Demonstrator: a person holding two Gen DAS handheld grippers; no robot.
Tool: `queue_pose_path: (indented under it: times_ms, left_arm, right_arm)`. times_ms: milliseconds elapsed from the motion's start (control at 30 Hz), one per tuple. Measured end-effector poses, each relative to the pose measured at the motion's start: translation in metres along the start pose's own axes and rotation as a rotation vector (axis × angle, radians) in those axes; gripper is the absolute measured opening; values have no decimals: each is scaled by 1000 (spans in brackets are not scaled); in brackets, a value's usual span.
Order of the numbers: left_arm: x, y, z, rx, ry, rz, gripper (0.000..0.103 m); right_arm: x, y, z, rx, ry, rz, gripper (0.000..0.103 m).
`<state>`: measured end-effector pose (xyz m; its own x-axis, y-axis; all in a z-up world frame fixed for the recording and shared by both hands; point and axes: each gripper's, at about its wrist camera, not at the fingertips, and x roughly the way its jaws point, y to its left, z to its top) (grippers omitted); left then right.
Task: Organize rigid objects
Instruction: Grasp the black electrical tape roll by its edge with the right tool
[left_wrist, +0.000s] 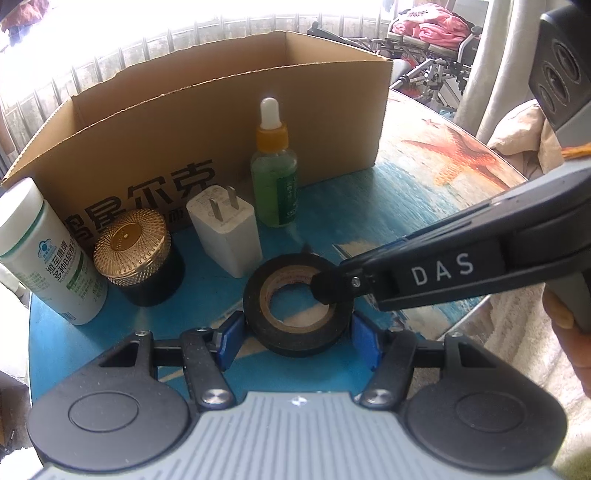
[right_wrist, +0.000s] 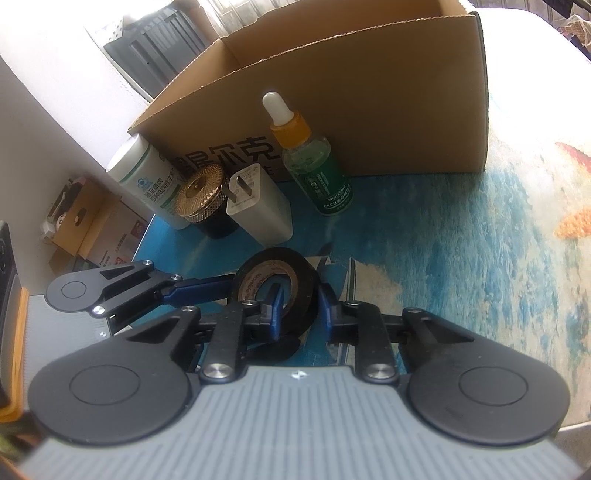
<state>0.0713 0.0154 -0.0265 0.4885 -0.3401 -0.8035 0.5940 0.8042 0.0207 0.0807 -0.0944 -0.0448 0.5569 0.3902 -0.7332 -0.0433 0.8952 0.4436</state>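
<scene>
Between the blue pads of the left gripper (left_wrist: 298, 334) sits the roll of black tape (left_wrist: 298, 305), lying flat on the table (left_wrist: 424, 206) with its hole facing up, so it has no long axis to speak of, only a round wall. Those left jaws stand on either side of the roll's outer wall, touching it or very nearly; whether they press I cannot tell. The right gripper (right_wrist: 299, 308) comes in from the right of the left one and bites across the ring: one finger is inside the hole, the other outside, closed on the tape's wall. Both tongs are right at the roll, and the right one has the firmer hold, by my reading.

Beyond the fingertips stand a white plug adapter (left_wrist: 225, 230), a green dropper bottle (left_wrist: 274, 173), a black jar with a ribbed gold lid (left_wrist: 136, 254) and a white pill bottle (left_wrist: 48, 254), all upright, near one another. Behind them is the open cardboard box (left_wrist: 229, 122), the likely place to lift the tape into.

The tape looks matte and slightly soft at its edge, with a stiff card core; the table print is glossy blue.
</scene>
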Motion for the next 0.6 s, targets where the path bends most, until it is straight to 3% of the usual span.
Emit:
queue_pose_path:
  times_ms: [367,600]
  left_arm:
    - [5,1,2,27,-7,5,74]
    - [9,0,5,29,-21,1,74]
  right_arm:
    - [0,-3,0,11,0,9,20]
    - [-1,-4,-1,7,0,9,21]
